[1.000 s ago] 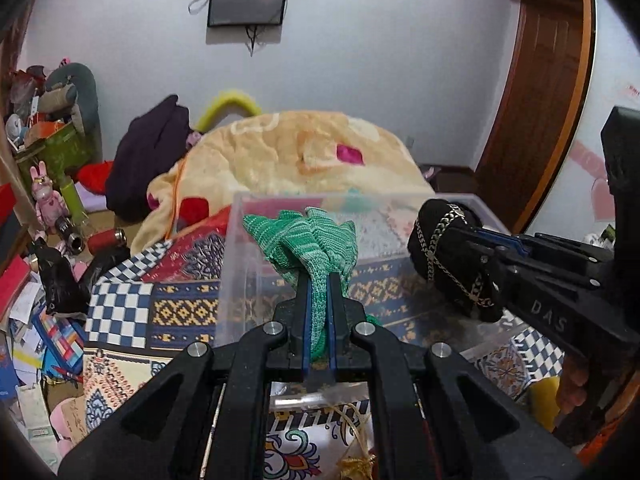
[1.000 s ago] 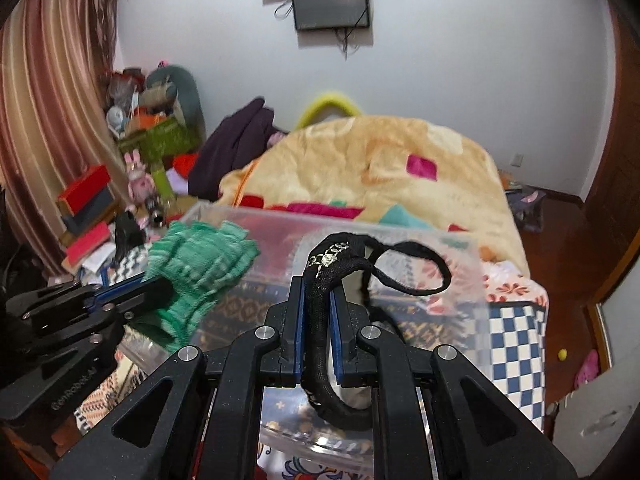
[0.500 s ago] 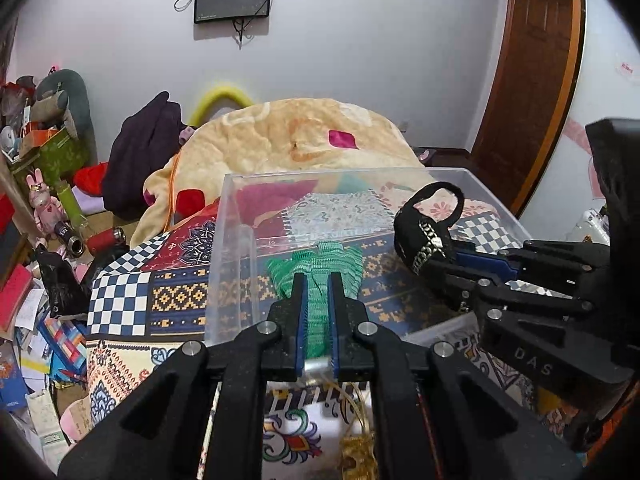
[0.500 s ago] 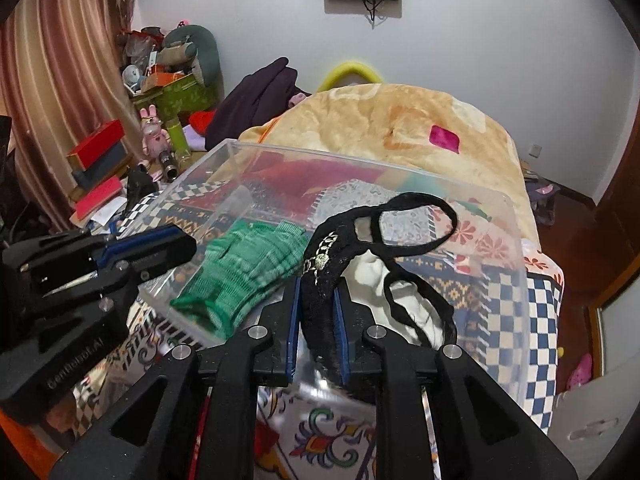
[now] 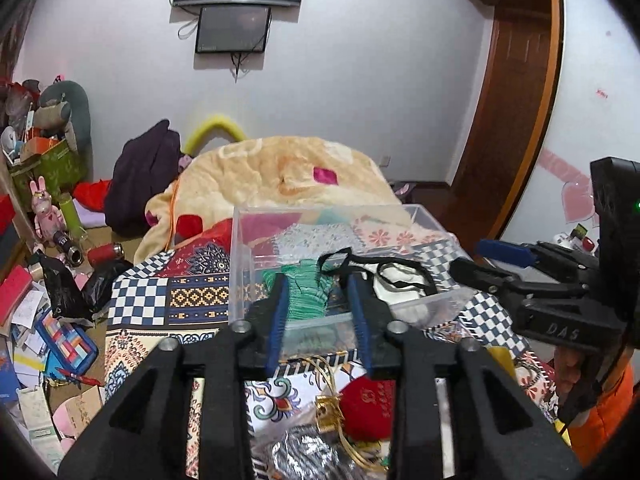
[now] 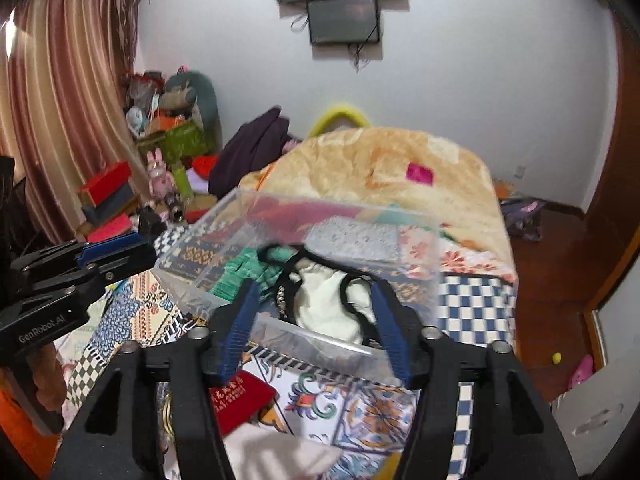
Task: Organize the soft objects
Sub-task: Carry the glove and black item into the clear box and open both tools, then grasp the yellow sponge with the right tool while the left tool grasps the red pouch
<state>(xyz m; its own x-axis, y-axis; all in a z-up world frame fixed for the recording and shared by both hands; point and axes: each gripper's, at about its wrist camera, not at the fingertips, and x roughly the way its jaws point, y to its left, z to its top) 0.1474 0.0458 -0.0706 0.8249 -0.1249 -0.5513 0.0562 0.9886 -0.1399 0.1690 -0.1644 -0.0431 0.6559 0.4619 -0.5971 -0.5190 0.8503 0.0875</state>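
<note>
A clear plastic box (image 5: pixel 240 264) (image 6: pixel 192 248) stands on the patterned bedspread. A green knitted piece (image 5: pixel 306 292) (image 6: pixel 236 268) lies inside it at the left. A black strappy item with a chain (image 5: pixel 400 270) (image 6: pixel 282 300) lies beside it over something white (image 6: pixel 324 304). My left gripper (image 5: pixel 318 304) is open and empty just before the box's near wall. My right gripper (image 6: pixel 314 312) is open and empty at the near wall too; it shows at the right in the left wrist view (image 5: pixel 484 268).
A beige blanket (image 5: pixel 280 172) is heaped behind the box. A red pouch (image 5: pixel 368 404) (image 6: pixel 236 400), gold cord (image 5: pixel 328 404) and silvery fabric (image 5: pixel 304 452) lie in front. Clutter, boxes and toys (image 5: pixel 44 208) fill the floor at left. A wooden door (image 5: pixel 512 100) is at right.
Both grippers have opened and let go: the green knitted piece and the black strappy item now lie in the box. Both grippers have drawn back from it.
</note>
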